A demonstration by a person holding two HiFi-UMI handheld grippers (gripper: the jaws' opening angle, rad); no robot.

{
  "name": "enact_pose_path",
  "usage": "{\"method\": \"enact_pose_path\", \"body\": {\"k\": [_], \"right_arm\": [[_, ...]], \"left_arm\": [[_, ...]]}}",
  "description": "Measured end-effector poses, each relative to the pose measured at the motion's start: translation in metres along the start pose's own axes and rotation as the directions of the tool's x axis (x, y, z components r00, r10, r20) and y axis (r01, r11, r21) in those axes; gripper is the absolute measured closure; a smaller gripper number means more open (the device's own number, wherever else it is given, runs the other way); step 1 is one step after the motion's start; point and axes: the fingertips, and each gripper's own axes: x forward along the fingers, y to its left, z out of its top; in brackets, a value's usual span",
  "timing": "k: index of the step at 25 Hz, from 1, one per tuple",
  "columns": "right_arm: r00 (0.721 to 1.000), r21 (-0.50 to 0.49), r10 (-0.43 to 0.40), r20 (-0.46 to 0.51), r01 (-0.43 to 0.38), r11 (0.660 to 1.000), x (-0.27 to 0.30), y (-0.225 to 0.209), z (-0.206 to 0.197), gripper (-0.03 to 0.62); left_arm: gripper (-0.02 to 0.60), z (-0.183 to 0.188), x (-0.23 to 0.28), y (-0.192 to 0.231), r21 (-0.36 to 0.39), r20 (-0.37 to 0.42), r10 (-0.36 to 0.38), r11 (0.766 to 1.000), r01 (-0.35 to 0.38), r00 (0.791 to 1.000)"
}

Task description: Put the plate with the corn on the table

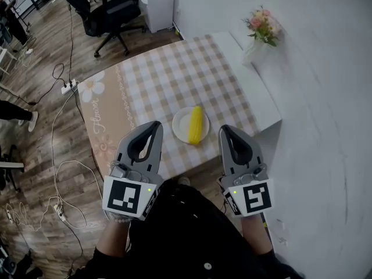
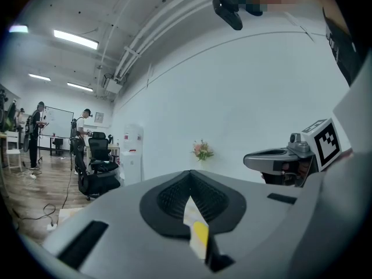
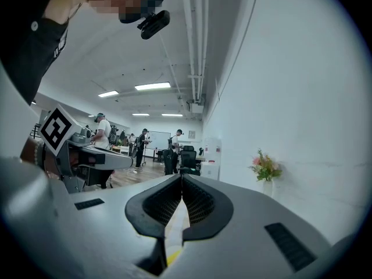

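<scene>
Yellow corn (image 1: pixel 196 124) lies lengthwise on a white plate (image 1: pixel 181 122). The plate sits on the chequered cloth of the table (image 1: pixel 168 74), close to the near edge. The cob covers the plate's right part, so only the left side of the rim shows clearly.

In the head view the left hand-held gripper (image 1: pixel 156 124) hangs just left of the plate and the right hand-held gripper (image 1: pixel 224 129) just right of it, neither touching it. Each gripper's own view shows its jaws brought together at the tips with nothing clamped between them. Behind the tips a narrow slit runs between the dark ribbed pads. Through that slit the left gripper view shows a sliver of white and yellow, too thin to read as more than a bit of plate and cob. The right gripper view shows a paler strip with a dash of yellow at the bottom.

The person's dark clothing hides the table's near edge, and the forearms are cut off by the lower frame. A vase of pink flowers (image 1: pixel 261 27) stands at the far right by the wall. Wooden floor (image 1: pixel 40 97) strewn with loose cables (image 1: pixel 58 173) lies to the left, with an office chair (image 1: pixel 113 10) beyond the table.
</scene>
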Motion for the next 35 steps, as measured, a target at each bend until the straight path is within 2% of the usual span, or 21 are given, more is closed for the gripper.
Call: {"method": "enact_pose_path", "body": {"k": [31, 35], "right_arm": [[0.999, -0.010, -0.018, -0.033, 0.017, 1.000, 0.003, -0.006, -0.011, 0.553], [0.999, -0.008, -0.022, -0.034, 0.022, 1.000, 0.003, -0.007, -0.012, 0.553]], "left_arm": [[0.568, -0.005, 0.009, -0.002, 0.010, -0.014, -0.005, 1.000, 0.006, 1.000], [0.568, -0.004, 0.010, 0.000, -0.016, -0.033, 0.005, 1.000, -0.006, 0.999]]}}
